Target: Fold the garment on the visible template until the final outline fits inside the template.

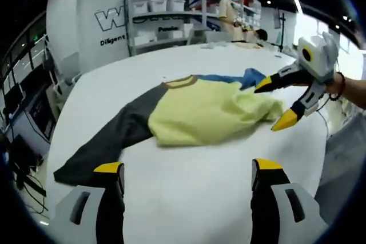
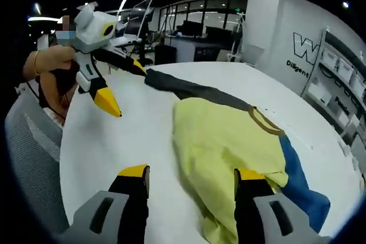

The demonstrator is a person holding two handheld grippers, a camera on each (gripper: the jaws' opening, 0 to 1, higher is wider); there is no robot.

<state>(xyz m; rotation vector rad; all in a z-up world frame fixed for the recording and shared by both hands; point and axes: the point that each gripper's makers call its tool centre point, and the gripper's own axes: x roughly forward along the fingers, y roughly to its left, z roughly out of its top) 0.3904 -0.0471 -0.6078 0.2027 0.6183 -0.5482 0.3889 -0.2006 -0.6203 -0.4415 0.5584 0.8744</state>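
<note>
Both grippers — left gripper (image 1: 187, 170) and right gripper (image 2: 192, 174) — hover with fingers apart over the crumpled yellow long-sleeve shirt (image 1: 200, 115) at centre frame on the white surface (image 1: 200, 198).

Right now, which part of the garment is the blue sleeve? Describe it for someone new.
Start at the white table, then the garment lying across it. The blue sleeve leaves the yellow body beside the tan collar, opposite the dark grey sleeve.
</note>
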